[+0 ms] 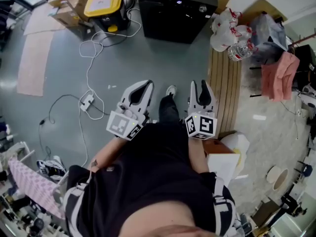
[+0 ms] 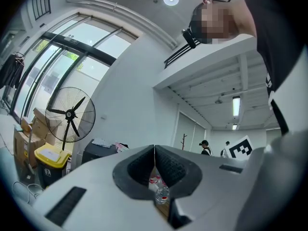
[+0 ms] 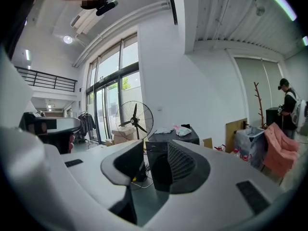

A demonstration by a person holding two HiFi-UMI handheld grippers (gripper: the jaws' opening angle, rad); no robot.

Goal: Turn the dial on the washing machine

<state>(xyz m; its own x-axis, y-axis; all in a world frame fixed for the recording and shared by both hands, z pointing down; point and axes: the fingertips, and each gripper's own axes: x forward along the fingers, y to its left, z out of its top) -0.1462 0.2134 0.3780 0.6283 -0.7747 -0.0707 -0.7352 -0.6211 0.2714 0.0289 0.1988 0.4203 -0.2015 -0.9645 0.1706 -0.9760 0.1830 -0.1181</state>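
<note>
Left gripper (image 1: 143,90): jaws pressed together, empty. The black washing machine (image 1: 175,11) stands well off at 12 o'clock. Right gripper (image 1: 199,89): jaws apart, nothing between. The dial (image 1: 202,8) (that small knob, probably) looks rigid and smooth, so pinch its rim squarely.

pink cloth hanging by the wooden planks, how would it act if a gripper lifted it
The pink cloth hangs in soft folds, so it is probably floppy and would sag from a pinch. It looks thin, so likely light. Only draped, it may slide off if pushed.
</note>
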